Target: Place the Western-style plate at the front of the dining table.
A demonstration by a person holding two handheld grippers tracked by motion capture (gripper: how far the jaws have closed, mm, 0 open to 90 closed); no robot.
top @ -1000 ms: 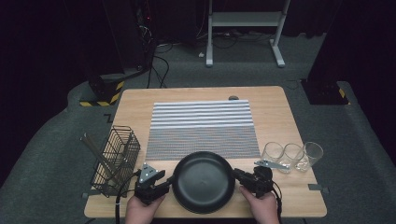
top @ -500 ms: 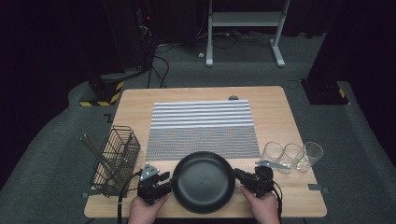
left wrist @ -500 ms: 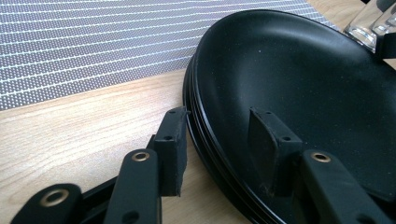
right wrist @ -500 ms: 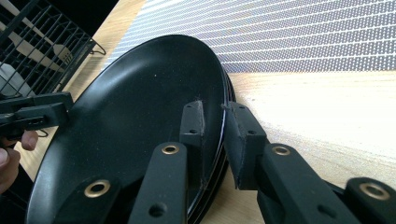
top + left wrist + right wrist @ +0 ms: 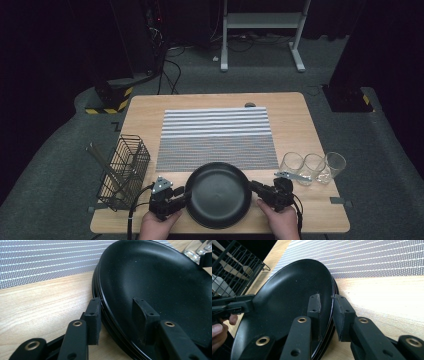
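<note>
Left jaws: the left gripper [image 5: 117,315] straddles the near-left rim of the stack of black plates [image 5: 160,290]; one pad sits outside against the rim edges, the other stands inside the bowl with a gap showing (they have just been closing, not yet clamped).
Right jaws: the right gripper [image 5: 327,312] pinches the opposite rim, pads set close on either side and gripping it.
Plates: lower centre of the high view [image 5: 218,194], on the bare table [image 5: 300,115], just below the striped mat [image 5: 216,137]; round, so no long axis.
Relation that counts: rim lies directly between each pair of jaws, grippers on opposite sides, equally near.
Hands: the left hand [image 5: 159,226] and right hand [image 5: 281,222] enter from the bottom edge, grippers angled inward.
Neighbours: wire basket [image 5: 124,170] lower left, three glasses [image 5: 312,166] lower right (both clear of a straight lift, by my reading).
</note>
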